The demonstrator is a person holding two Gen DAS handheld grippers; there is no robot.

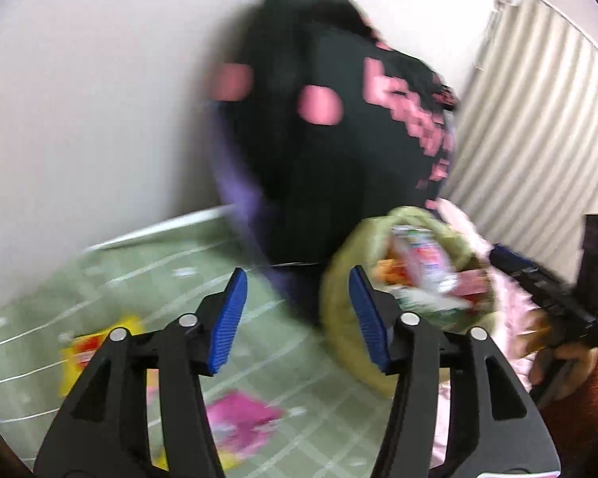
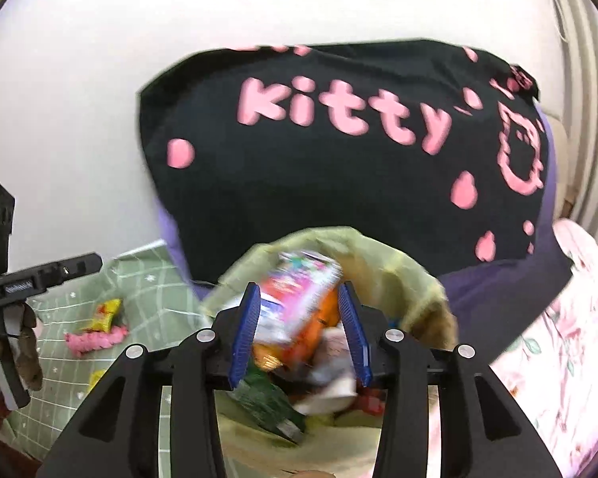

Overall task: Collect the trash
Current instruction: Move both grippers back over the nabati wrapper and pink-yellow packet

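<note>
My left gripper (image 1: 297,318) has its jaws released and empty above the green bedsheet (image 1: 99,286); my right gripper (image 2: 299,330) is spread over the trash bag (image 2: 414,279), gripping nothing.

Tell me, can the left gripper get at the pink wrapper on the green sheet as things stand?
Probably yes: the left gripper is open and empty, and the pink wrapper lies uncovered on the green sheet just below it.

The cushion (image 2: 339,167) is black with pink letters and dots. The bag (image 2: 410,275) is yellow-green; the sheet (image 1: 99,279) is green with white lines.
</note>
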